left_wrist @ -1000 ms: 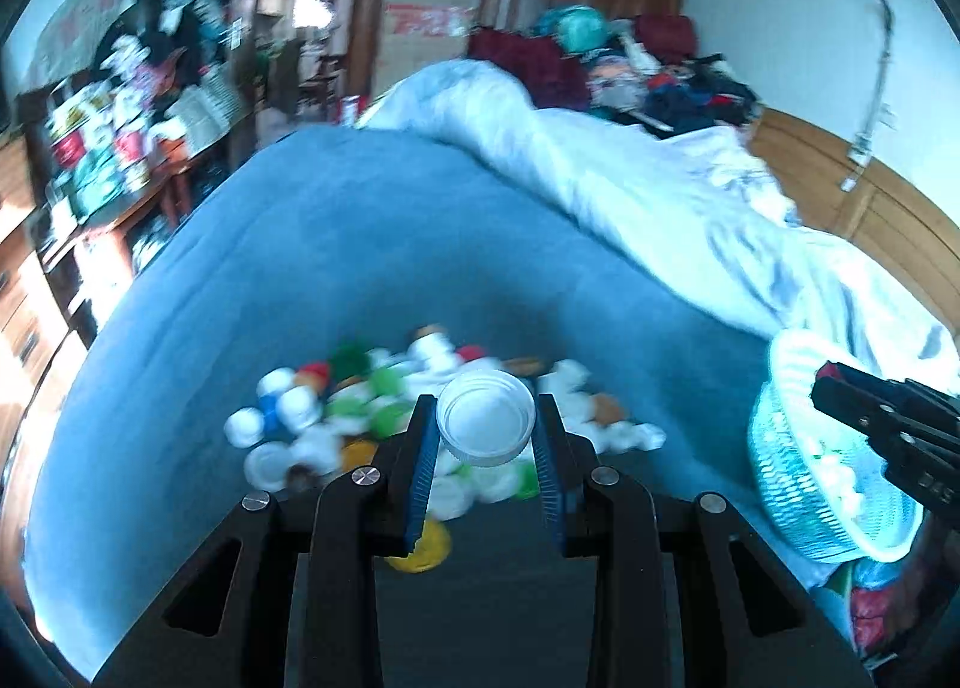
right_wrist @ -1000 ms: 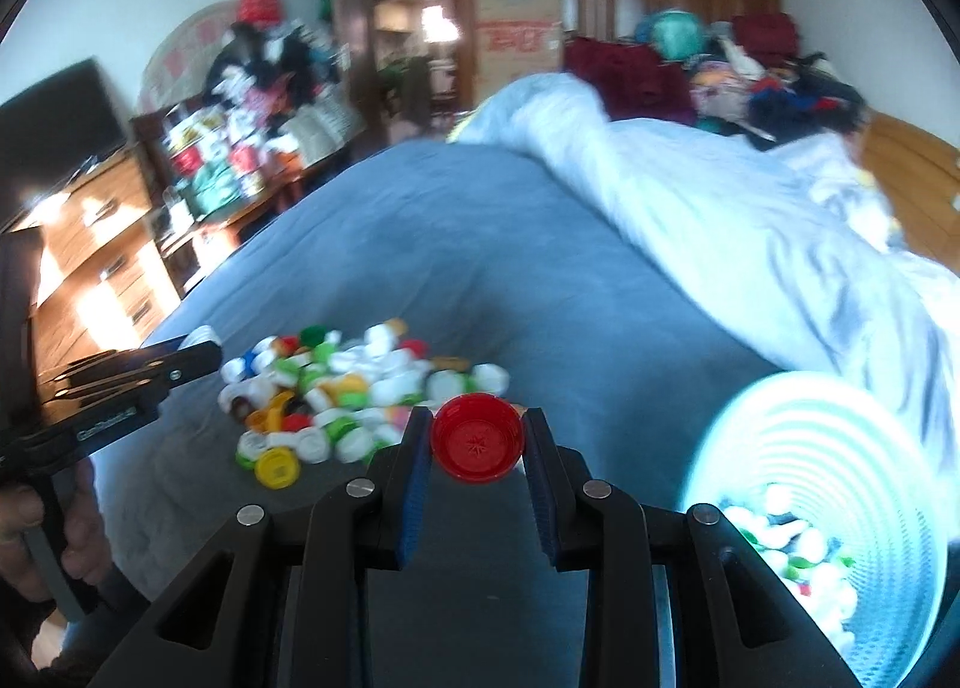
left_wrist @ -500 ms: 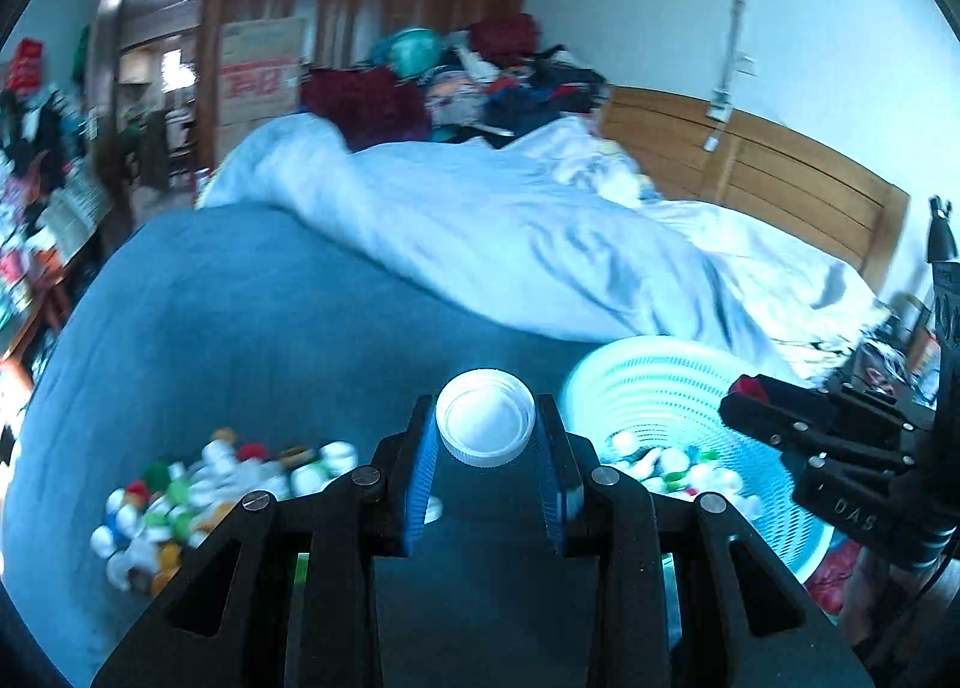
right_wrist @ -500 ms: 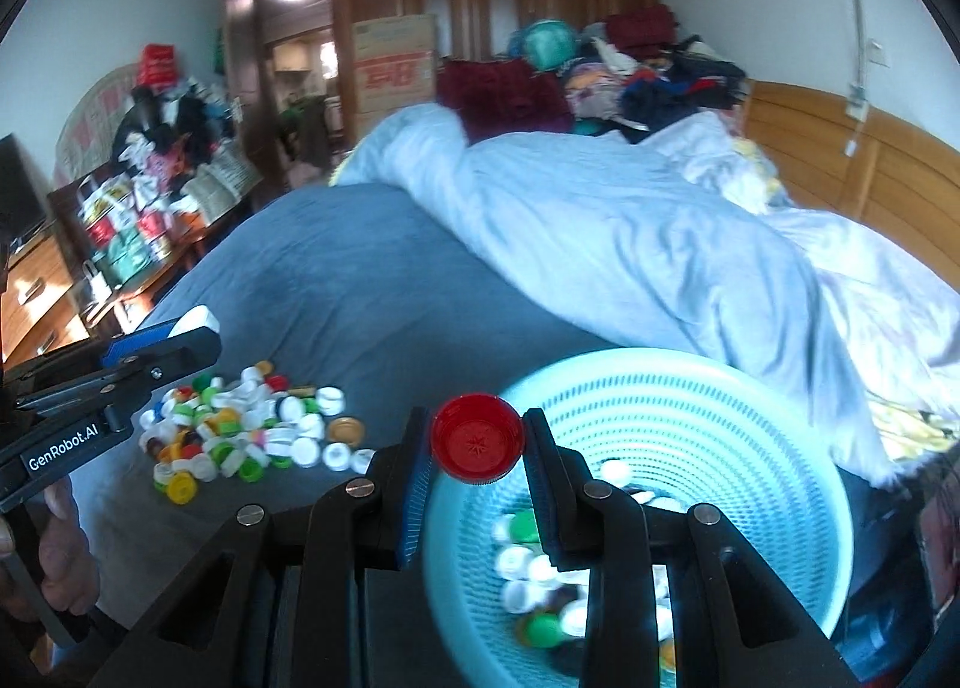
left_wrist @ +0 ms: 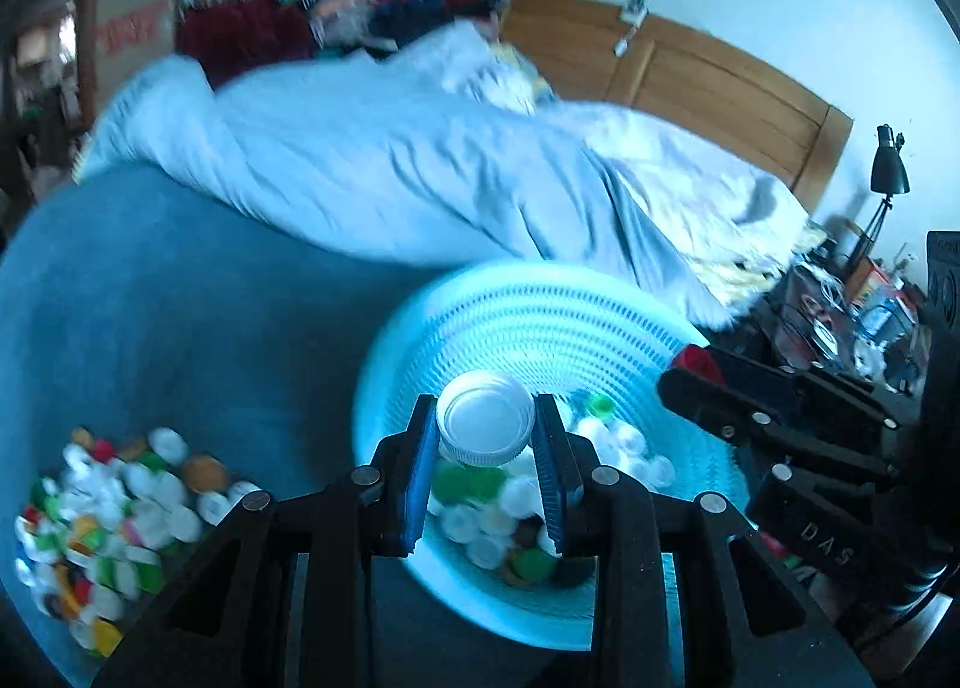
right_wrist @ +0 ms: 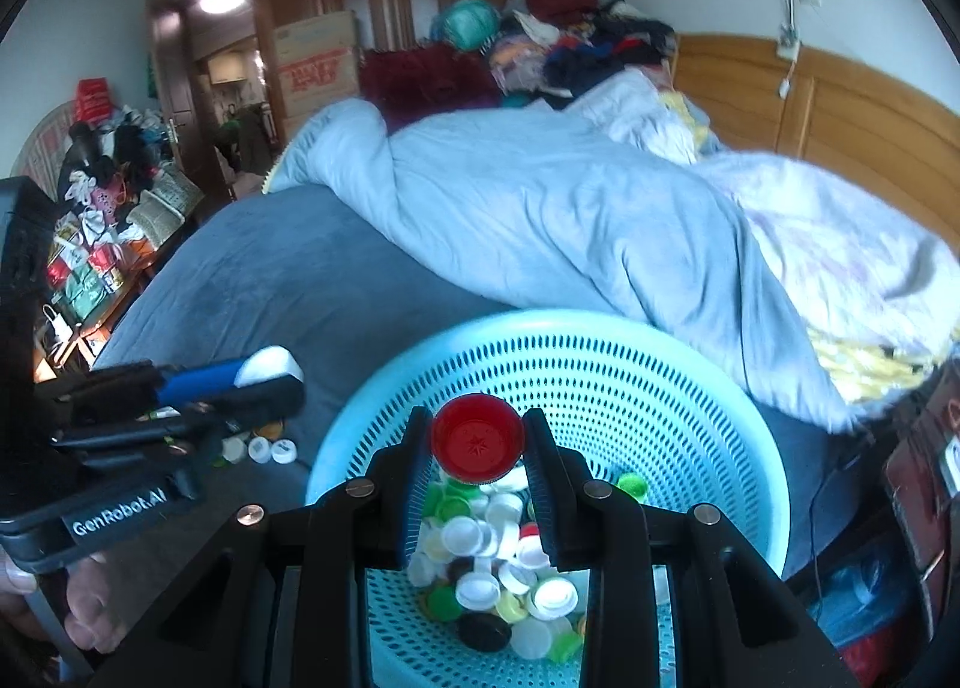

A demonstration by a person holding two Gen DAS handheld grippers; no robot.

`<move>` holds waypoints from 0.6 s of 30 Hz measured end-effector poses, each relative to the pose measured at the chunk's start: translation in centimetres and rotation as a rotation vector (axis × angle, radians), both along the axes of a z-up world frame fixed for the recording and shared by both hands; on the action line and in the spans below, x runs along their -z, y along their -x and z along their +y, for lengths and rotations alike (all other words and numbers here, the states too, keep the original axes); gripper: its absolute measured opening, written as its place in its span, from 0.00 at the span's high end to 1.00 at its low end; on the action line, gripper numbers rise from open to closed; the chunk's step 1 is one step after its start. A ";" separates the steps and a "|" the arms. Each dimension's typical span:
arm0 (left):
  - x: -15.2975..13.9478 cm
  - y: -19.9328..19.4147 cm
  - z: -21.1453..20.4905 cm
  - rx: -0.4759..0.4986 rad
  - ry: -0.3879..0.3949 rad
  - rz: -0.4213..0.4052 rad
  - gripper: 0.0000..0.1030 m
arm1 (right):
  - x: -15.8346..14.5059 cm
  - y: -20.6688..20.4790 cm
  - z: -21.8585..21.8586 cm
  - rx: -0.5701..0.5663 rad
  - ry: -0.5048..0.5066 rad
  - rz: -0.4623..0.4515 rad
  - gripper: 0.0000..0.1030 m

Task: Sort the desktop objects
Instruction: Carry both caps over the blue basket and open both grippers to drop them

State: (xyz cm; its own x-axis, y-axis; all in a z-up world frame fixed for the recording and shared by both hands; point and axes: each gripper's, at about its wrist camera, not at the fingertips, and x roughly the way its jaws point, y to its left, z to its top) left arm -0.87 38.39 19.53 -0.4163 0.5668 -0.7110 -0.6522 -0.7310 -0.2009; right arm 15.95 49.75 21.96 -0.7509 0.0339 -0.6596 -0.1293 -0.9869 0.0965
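- Left wrist view: left gripper (left_wrist: 485, 436) is clamped on one white cap (left_wrist: 486, 427) above one turquoise basket (left_wrist: 528, 322) on the bed. A release near the rim could drop it on the blue blanket (left_wrist: 180, 316) beside one pile of loose caps (left_wrist: 114, 520).
- Right wrist view: right gripper (right_wrist: 477, 442) pinches one red cap (right_wrist: 477, 436) over the basket's middle. The two grippers are close and might collide.

The left gripper (right_wrist: 273, 388), seen from the right wrist, bears white lettering "GenRobot.AI" on its black body; the right gripper (left_wrist: 690, 382), seen from the left wrist, bears pale letters reading "DAS" on its black body. The cardboard box (right_wrist: 315, 60) by the wardrobe carries red print; it is too blurred to read.
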 end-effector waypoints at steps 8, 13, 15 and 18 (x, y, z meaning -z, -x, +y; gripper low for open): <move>3.1 -0.2 2.8 0.060 0.094 -0.126 0.74 | 2.8 0.5 1.4 0.008 0.070 -0.063 0.68; 3.6 -0.5 3.4 0.067 0.096 -0.130 0.74 | 3.2 0.5 1.6 0.009 0.073 -0.068 0.68; 3.7 -0.4 3.5 0.068 0.093 -0.130 0.74 | 3.2 0.5 1.6 0.010 0.071 -0.070 0.68; 3.8 -0.4 3.4 0.053 0.092 -0.123 0.74 | 3.3 0.7 1.6 0.021 0.063 -0.073 0.56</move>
State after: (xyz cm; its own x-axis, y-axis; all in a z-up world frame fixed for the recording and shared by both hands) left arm -0.50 41.77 15.74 -0.2942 0.5156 -0.8048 -0.6652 -0.7151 -0.2149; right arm 15.28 51.35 18.63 -0.7006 0.0059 -0.7135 -0.1584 -0.9763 0.1475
